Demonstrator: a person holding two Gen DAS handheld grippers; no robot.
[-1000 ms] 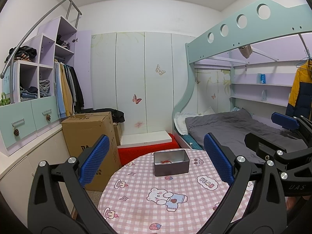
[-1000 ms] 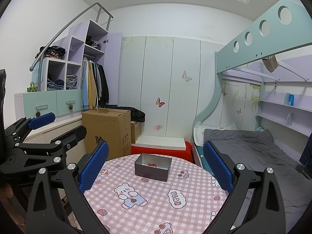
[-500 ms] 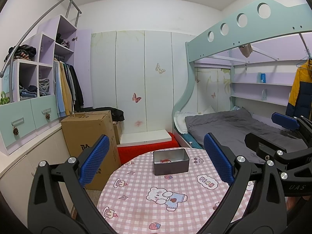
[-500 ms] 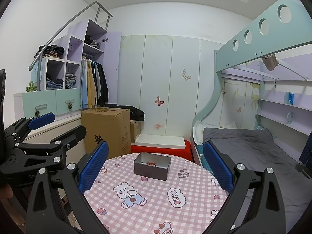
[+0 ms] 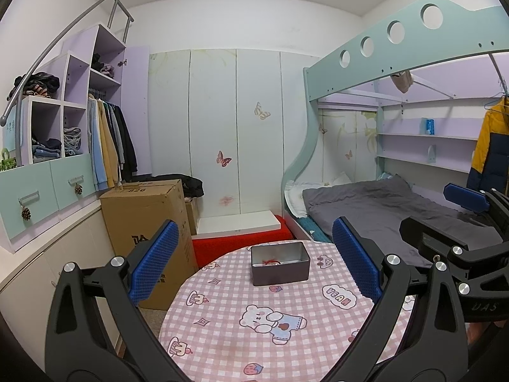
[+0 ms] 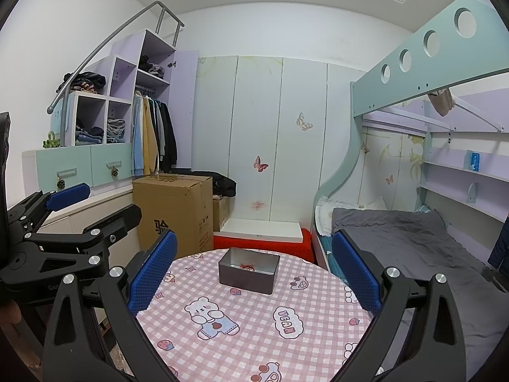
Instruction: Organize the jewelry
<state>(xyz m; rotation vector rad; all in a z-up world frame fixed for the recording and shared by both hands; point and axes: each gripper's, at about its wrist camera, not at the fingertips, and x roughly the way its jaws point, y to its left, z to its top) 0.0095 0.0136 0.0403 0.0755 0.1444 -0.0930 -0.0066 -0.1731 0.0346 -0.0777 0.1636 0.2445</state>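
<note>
Both views dropped slightly | left tool [image 5: 254, 265], right tool [image 6: 254, 265] wide | tin [image 5: 280, 267] contents unclear

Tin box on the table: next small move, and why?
Probably ease the right tongs forward and down toward the tin box. Both tongs are open and empty, the left tongs too, and a red-stringed piece lies inside it.

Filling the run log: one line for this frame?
left gripper: open, empty | right gripper: open, empty | metal tin: on table, lidless, red-string jewelry inside | contact: none
</note>
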